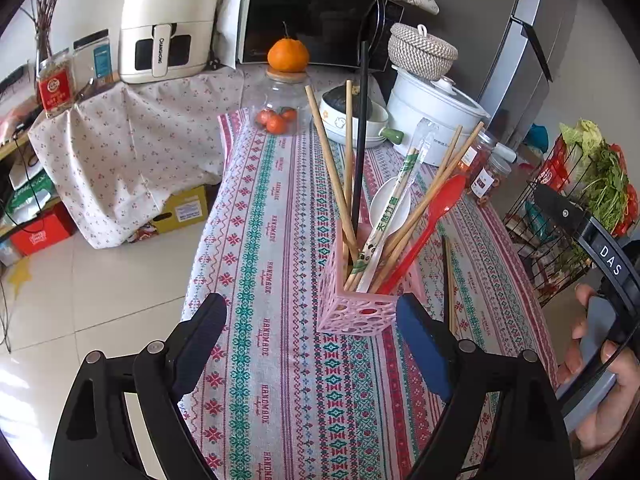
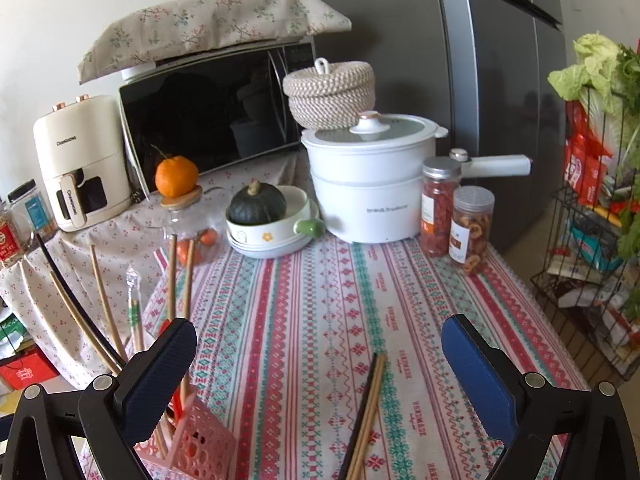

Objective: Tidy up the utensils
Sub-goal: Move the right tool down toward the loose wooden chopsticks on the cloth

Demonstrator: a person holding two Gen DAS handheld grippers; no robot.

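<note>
Loose chopsticks (image 2: 366, 412) seen flat on cloth (image 2: 320, 300), right of holder (image 2: 196, 444), long axis along right gripper (image 2: 320, 380) line, centred between wide, empty jaws. Left gripper (image 1: 312, 344) spread empty (farther, by holder).

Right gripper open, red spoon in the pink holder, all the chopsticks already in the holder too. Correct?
Not quite. A few loose chopsticks lie on the tablecloth, outside the pink holder; the right wrist view shows them between the open fingers of the right gripper. The rest stands: that gripper is open, and the red spoon stands in the holder with other chopsticks.
</note>
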